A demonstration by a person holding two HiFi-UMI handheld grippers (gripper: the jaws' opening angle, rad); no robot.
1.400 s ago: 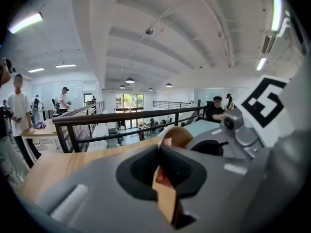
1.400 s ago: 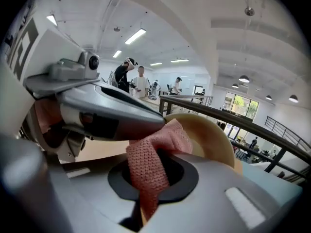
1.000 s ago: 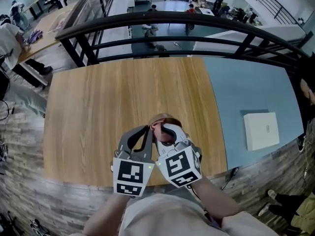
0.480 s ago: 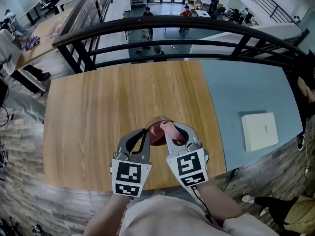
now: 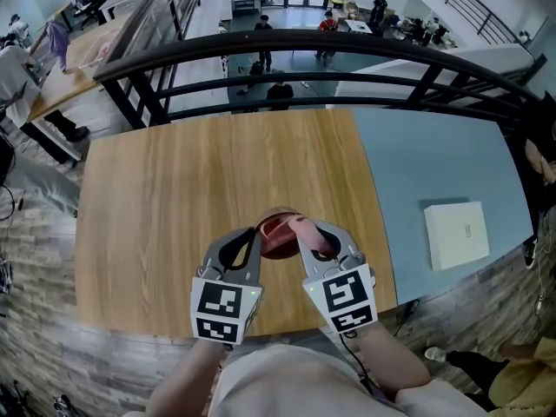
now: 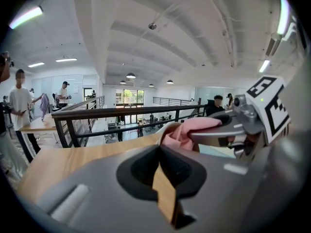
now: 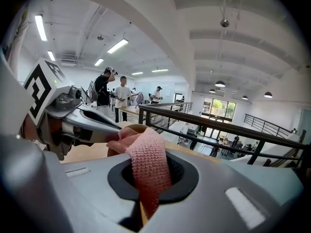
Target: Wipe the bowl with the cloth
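A small wooden bowl (image 5: pixel 274 235) with a reddish inside is at the near edge of the wooden table (image 5: pixel 174 198). My left gripper (image 5: pixel 256 234) is shut on the bowl's left rim, which shows as a tan strip (image 6: pixel 165 193) between its jaws. My right gripper (image 5: pixel 307 233) is shut on a pink knitted cloth (image 5: pixel 303 228), bunched against the bowl's right side. In the right gripper view the cloth (image 7: pixel 146 161) runs up from the jaws to the bowl's rim (image 7: pixel 135 127). In the left gripper view the cloth (image 6: pixel 187 129) lies over the bowl.
A white flat box (image 5: pixel 456 233) lies on the blue-grey surface to the right of the table. A black railing (image 5: pixel 304 46) runs along the table's far side, with people on a lower floor beyond. The table's front edge is just below the grippers.
My right gripper has shifted to the right with the cloth and rolled a little, so the gap between the two marker cubes has widened. The left gripper and the bowl have kept still.
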